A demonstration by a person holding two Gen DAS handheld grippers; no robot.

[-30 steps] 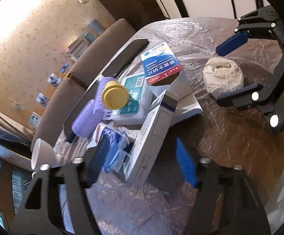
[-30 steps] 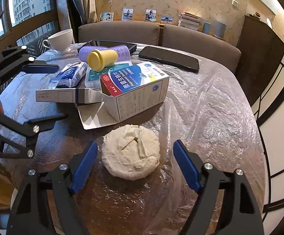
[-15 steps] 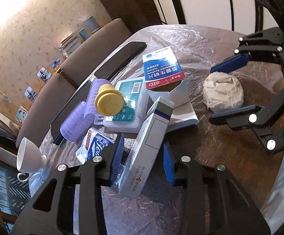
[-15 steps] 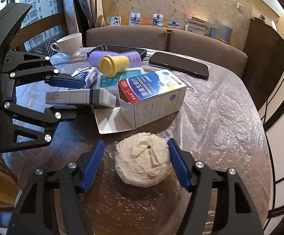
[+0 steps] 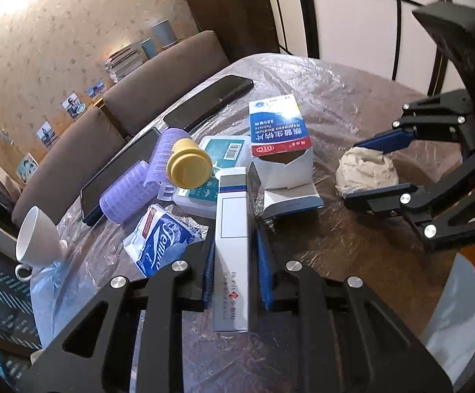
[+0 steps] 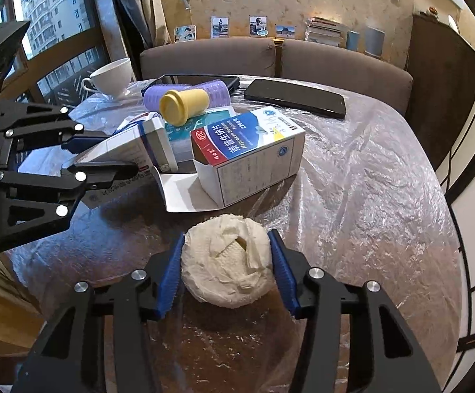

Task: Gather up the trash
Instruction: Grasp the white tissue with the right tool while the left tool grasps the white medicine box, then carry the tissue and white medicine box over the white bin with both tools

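Note:
My left gripper (image 5: 234, 255) is shut on a long white carton (image 5: 232, 245), its blue pads pressed on both long sides; the carton also shows in the right wrist view (image 6: 129, 150). My right gripper (image 6: 226, 268) is shut on a crumpled white paper ball (image 6: 227, 262), both pads touching its sides; the ball also shows in the left wrist view (image 5: 366, 172). An open blue-and-white medicine box (image 6: 253, 154) lies on its side behind the ball.
On the plastic-covered table (image 6: 368, 196) lie a tissue pack (image 5: 158, 245), purple hair rollers (image 5: 129, 190), a yellow cap (image 6: 183, 106), a clear plastic case (image 5: 221, 157), two dark phones (image 6: 296, 98) and a white cup (image 6: 111, 75). Brown chairs stand behind.
Both grippers closed: the left one onto the white carton, the right one onto the paper ball. The left gripper tilted the carton's far end up.

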